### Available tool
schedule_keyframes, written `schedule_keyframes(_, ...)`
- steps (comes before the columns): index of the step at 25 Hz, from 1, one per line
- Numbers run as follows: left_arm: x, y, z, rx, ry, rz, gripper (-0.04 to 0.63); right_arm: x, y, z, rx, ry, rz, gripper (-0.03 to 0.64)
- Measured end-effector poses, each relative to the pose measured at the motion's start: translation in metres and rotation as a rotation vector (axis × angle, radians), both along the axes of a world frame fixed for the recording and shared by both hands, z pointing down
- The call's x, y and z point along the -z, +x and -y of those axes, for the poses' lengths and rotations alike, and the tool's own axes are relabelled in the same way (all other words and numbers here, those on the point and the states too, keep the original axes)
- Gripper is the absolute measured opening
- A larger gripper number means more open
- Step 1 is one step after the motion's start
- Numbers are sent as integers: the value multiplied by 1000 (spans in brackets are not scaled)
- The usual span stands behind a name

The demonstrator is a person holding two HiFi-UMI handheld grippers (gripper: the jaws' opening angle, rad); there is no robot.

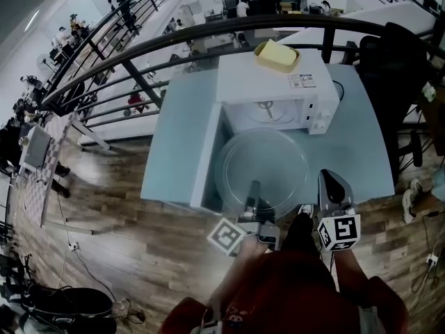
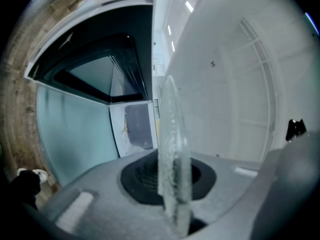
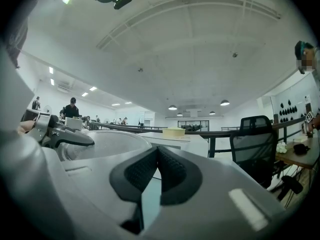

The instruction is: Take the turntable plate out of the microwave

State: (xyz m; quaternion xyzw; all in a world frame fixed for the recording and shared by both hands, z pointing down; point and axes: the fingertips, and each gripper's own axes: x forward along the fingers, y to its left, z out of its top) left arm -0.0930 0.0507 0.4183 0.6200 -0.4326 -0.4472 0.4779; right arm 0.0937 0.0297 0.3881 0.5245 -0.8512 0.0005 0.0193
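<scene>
Saw one plate (image 1: 261,169), clear glass, round and so without a long axis, lying flat with its face up. Found it outside the one microwave (image 1: 278,92), just in front of the open cavity (image 1: 268,110) and over the table (image 1: 174,117); could not tell whether resting on the table or held clear of it.

Counted two grippers. Found the left gripper (image 1: 254,192) clamped on the plate's near rim, reaching in from the near side. Met the plate (image 2: 172,144) edge-on in the left gripper view, as a thin strip pinched between the jaws. Found the right gripper (image 1: 334,186) just right of the plate and apart from it, its jaws pressed together on nothing, with its pads (image 3: 170,171) touching in the right gripper view.

Noted one door (image 1: 206,155) swung out to the left, standing just beside the plate's left edge. Noted one hub (image 1: 265,106) bare on the cavity floor. Saw one yellow box (image 1: 277,54) on the microwave's top, one black chair (image 1: 393,61) beyond the table's right end, and a dark railing (image 1: 208,37) behind the table.
</scene>
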Motion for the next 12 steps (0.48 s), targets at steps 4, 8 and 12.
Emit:
schedule_keyframes(4,-2,-2,2,1,-1,-5,23,-4,-1,2,3,-8,-11,2)
schedule_keyframes(8,2,-4,3,-3,0,-2,23,-2,-6,1,16,-6,-4,2)
schedule_keyframes(12,4,-7,1,-1,2,-1,23,1,-6,1,18,-9,-4,2)
